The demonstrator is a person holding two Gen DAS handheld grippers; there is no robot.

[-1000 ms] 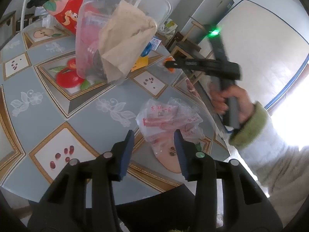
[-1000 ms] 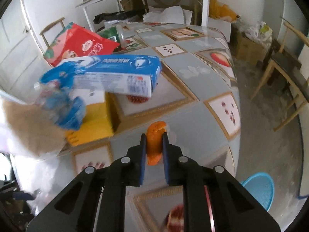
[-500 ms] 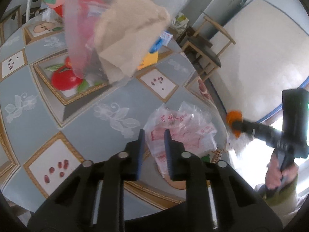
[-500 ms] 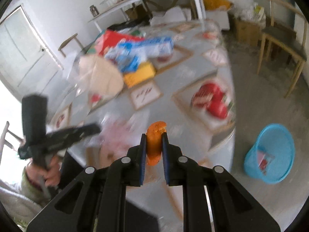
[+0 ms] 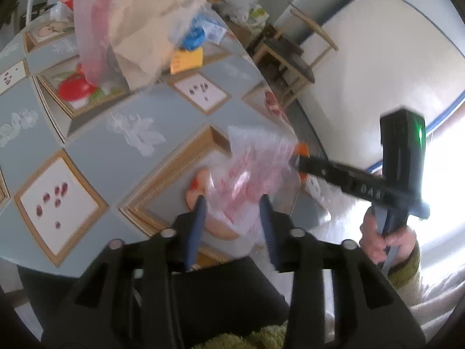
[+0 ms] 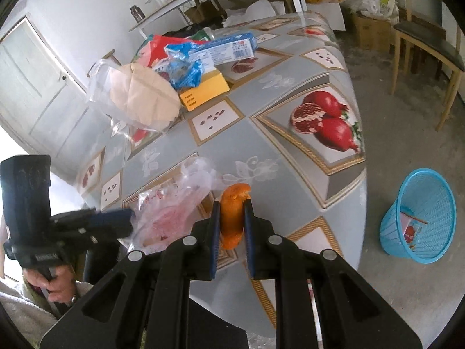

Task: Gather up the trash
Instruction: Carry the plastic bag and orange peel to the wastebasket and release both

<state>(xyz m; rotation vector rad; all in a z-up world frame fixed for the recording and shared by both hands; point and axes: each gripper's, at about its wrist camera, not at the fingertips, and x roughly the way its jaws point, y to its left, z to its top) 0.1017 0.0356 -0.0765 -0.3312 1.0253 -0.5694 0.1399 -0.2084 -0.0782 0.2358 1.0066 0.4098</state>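
My right gripper [image 6: 231, 218] pinches an orange peel [image 6: 232, 213] between its 2 blue pads, the peel standing upright and poking above the tips, over the near edge of the table [image 6: 290, 157]. My left gripper [image 5: 232, 206] has just been opening; its jaws stand moderately apart around the lower end of a crumpled clear bag [image 5: 250, 174] with red print. The bag lies between the pads, but blur keeps me from telling whether they press it. In the right view the bag [image 6: 174, 203] sits just left of the peel, with the left gripper's tip at its side. A blue basket [image 6: 418, 218] stands on the floor right of the table, tilted, with a wrapper inside. Farther up the table lie a clear container [image 6: 136, 99] holding tan paper, a yellow box [image 6: 203, 91], a blue wrapper [image 6: 183, 68] and a long blue-white carton [image 6: 223, 49].
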